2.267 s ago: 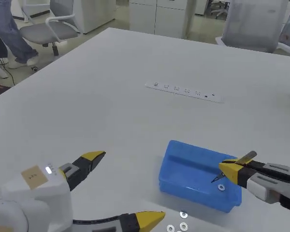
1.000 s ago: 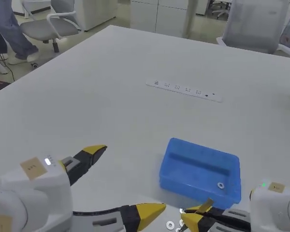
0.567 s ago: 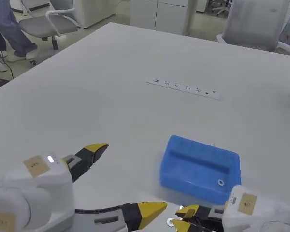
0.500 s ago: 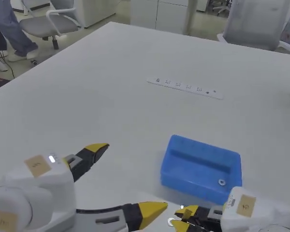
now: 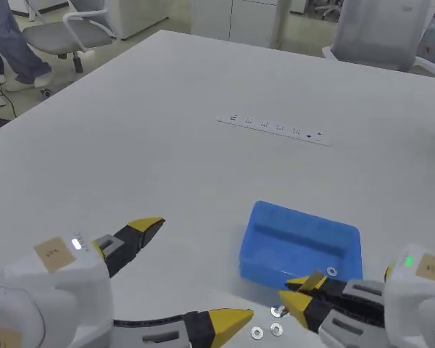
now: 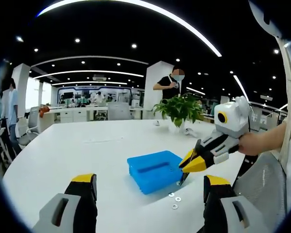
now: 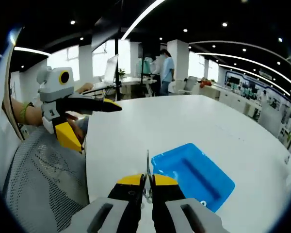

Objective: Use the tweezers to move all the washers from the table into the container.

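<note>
Currently your right gripper [image 7: 146, 180] has its yellow-capped jaws pressed together on the tweezers [image 7: 147, 167], a thin metal sliver that sticks straight out past the jaw tips. Its point hangs just above the table [image 5: 167, 145], close to the near edge of the container [image 5: 297, 245]. Whether the tips have pinched anything is too small to tell.

Just beside that point lie three washers [image 5: 276, 330], small flat steel rings, bright against the matte pale tabletop and loosely clustered. A lone washer [image 5: 331, 272] sits inside the container, near the corner closest to your right gripper. By my reading you are early in the job: one ring is in, and three are on the table to collect.

The container is a shallow rectangular tray of blue plastic with low walls and rounded corners.

Your left gripper [image 5: 196, 270] is spread wide with nothing between its jaws, well to the left of the tray. Farther off, a slim white power strip [image 5: 275, 130] lies flat across the table.
</note>
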`<state>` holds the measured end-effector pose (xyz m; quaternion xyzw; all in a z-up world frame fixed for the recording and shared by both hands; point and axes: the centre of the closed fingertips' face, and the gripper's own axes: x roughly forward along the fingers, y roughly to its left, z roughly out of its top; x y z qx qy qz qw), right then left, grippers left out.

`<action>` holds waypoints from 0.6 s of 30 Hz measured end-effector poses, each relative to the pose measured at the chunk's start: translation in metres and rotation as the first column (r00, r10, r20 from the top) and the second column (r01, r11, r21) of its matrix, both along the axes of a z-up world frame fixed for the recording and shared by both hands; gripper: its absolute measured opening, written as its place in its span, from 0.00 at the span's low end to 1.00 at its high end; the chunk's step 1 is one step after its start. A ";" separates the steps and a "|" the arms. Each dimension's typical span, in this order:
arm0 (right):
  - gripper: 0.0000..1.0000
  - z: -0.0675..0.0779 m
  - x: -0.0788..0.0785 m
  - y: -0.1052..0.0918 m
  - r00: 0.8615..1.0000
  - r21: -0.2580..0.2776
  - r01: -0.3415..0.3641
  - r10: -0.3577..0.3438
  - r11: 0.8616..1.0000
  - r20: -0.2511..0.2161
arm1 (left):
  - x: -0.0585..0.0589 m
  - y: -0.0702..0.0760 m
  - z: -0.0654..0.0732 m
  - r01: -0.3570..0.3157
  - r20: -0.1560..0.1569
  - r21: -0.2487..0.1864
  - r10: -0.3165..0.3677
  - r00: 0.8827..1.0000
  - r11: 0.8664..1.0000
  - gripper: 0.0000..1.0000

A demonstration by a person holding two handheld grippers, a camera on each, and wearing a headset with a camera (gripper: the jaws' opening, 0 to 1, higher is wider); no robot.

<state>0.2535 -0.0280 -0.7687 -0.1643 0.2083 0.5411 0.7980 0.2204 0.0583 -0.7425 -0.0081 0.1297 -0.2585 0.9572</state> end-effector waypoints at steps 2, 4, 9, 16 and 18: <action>0.03 0.016 0.012 -0.004 0.999 -0.009 0.005 -0.005 1.000 0.038 | 0.000 0.000 0.000 0.000 0.002 0.001 0.000 1.000 1.000 0.93; 0.03 0.029 0.023 -0.009 0.994 -0.058 -0.016 0.022 0.998 0.109 | 0.000 0.001 0.001 -0.003 0.003 0.000 0.003 1.000 1.000 0.93; 0.02 0.043 0.050 -0.014 0.989 -0.082 -0.022 0.033 0.996 0.143 | 0.000 0.001 0.001 -0.004 0.005 -0.004 0.004 1.000 1.000 0.93; 0.02 0.051 0.081 -0.019 0.988 -0.111 -0.034 0.050 0.993 0.145 | 0.000 0.002 0.001 -0.007 0.003 0.000 0.007 1.000 1.000 0.93; 0.03 0.041 0.084 -0.019 0.998 -0.075 -0.033 0.037 0.997 0.050 | 0.000 0.002 0.001 -0.009 0.005 -0.003 0.009 1.000 1.000 0.93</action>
